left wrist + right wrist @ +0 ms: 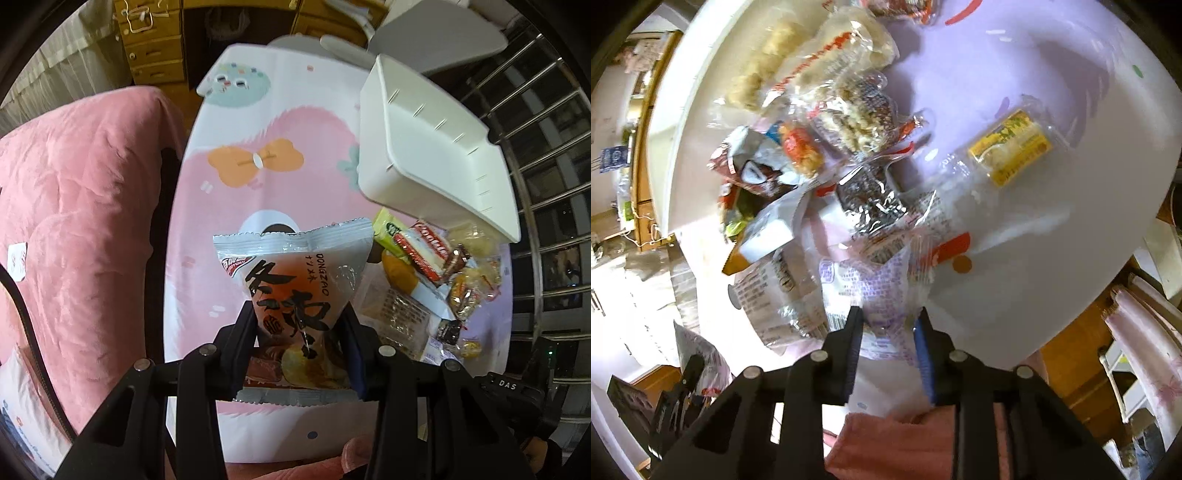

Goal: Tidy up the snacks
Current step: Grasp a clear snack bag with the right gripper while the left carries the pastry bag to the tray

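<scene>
From the left wrist view, my left gripper (299,332) was clamped on a silver, pillow-shaped foil snack packet printed with large black characters (291,280), pinching it across its lower half so the crimped top edge stood up toward the camera's far side. It hung above the desk with the pink and white cartoon cloth (258,122). The white rectangular plastic bin (436,147) sat to the right and further off, tilted in this view, its inside bare as far as I could see. A heap of mixed wrapped snacks (436,273) lay on the cloth just below the bin's near rim.

From the right wrist view, my right gripper (888,332) was partly closed around the edge of a clear wrapper with purple printing (871,284); the pads seemed to touch it, though I could not be sure the grip was firm. A yellow-labelled clear pack (1012,147) lay apart from the heap.

To do this step well, I judged the left packet should be carried over the bin's rim, lowered inside before release, and held lightly, since the puffed foil could slip or crush.
</scene>
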Tool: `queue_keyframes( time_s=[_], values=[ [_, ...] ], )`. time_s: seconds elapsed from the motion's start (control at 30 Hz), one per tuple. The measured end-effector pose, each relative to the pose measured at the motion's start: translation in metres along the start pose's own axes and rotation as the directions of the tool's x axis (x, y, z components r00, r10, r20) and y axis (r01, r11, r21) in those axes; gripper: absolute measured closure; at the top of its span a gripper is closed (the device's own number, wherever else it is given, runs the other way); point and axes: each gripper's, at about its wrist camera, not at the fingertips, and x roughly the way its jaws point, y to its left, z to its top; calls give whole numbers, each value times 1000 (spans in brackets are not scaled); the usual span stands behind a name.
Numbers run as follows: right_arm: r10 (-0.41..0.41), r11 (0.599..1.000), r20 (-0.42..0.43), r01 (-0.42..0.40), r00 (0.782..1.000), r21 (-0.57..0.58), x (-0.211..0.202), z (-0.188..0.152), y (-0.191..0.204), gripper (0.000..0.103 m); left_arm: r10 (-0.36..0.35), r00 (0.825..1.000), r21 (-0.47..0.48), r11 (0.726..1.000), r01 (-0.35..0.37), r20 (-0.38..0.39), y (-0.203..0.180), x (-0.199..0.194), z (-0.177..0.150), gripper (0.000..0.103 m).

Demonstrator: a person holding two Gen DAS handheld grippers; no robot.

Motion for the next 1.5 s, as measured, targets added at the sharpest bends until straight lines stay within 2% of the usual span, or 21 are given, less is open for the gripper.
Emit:
queue_keyframes(
  time_s=[0.17, 0.33, 0.43, 0.63, 0.87, 1.1, 1.3, 1.5],
  values=[
    [37, 999, 79, -34, 996, -40, -15, -30, -6, 83, -58, 995, 35, 998, 55, 83, 6, -29, -18, 61],
    [61, 995, 139, -50, 988, -88, -23, -57, -6, 86, -111, 985, 73, 992, 102, 132, 5, -45, -33, 61],
    [74, 993, 175, -55, 982, -109, -28, -72, -5, 86, -128, 981, 96, 989, 115, 148, 1, -52, -39, 61],
    [78, 990, 246, -45, 966, -135, -55, -81, -9, 86, -175, 974, 141, 978, 155, 146, -11, -61, -44, 61],
    [141, 977, 344, -75, 928, -198, -94, -50, -1, 86, -194, 968, 190, 968, 164, 156, -39, -72, -34, 61],
    [197, 950, 390, -77, 899, -302, -129, -16, 12, 86, -221, 955, 181, 966, 186, 198, -79, -75, -12, 61],
    [269, 901, 406, -79, 873, -427, -157, 29, 33, 86, -215, 946, 163, 970, 179, 241, -120, -71, 15, 61],
    [320, 834, 399, -56, 859, -549, -178, 70, 53, 86, -201, 939, 140, 976, 168, 277, -154, -59, 38, 61]
  ],
)
